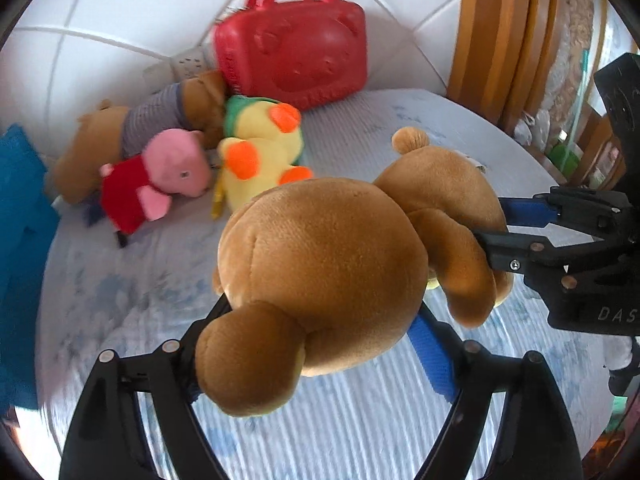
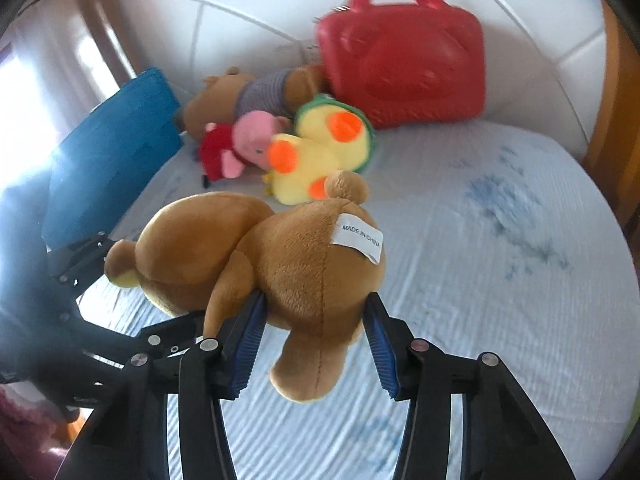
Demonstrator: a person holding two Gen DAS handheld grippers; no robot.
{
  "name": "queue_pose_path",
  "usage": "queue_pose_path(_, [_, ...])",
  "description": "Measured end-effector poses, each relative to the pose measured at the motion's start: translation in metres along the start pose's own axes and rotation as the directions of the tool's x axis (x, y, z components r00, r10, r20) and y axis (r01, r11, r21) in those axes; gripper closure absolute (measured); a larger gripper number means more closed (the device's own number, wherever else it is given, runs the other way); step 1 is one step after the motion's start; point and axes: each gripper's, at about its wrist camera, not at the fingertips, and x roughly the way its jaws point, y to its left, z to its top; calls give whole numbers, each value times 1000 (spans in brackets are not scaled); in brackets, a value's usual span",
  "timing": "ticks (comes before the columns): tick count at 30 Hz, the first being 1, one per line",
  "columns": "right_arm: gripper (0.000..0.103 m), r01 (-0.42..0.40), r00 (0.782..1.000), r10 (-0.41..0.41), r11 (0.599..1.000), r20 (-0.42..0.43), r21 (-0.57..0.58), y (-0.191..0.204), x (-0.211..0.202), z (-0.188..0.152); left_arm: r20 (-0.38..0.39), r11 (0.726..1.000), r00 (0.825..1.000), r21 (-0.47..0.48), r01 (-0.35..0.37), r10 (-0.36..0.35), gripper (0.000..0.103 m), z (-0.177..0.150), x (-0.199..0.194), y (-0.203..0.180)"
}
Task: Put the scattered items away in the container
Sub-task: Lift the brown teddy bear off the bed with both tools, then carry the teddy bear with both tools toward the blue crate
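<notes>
We are gripping the brown teddy bear (image 1: 320, 248) with both the left gripper (image 1: 324, 320) and right gripper (image 2: 316, 316), mid-frame, red case (image 1: 296, 40) above.

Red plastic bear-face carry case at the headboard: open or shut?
Shut. The red plastic bear-face carry case stands upright against the white padded headboard, halves together, handles up, with no gap visible.

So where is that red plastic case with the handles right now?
The red plastic case stands at the far end of the bed against the white padded headboard, just behind the yellow plush duck.
</notes>
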Motion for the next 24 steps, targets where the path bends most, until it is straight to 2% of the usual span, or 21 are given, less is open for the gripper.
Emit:
queue_pose_path(9, [54, -76, 997, 80, 988, 24, -133, 73, -17, 1, 55, 992, 994, -91, -89, 95, 20, -37, -67, 39])
queue_pose_path(18, [54, -145, 988, 153, 956, 15, -257, 160, -26, 0, 80, 967, 978, -185, -173, 191, 20, -87, -126, 90])
queue_pose_path(24, [54, -168, 984, 180, 933, 9, -318, 228, -24, -4, 92, 950, 971, -243, -194, 222, 20, -129, -160, 135])
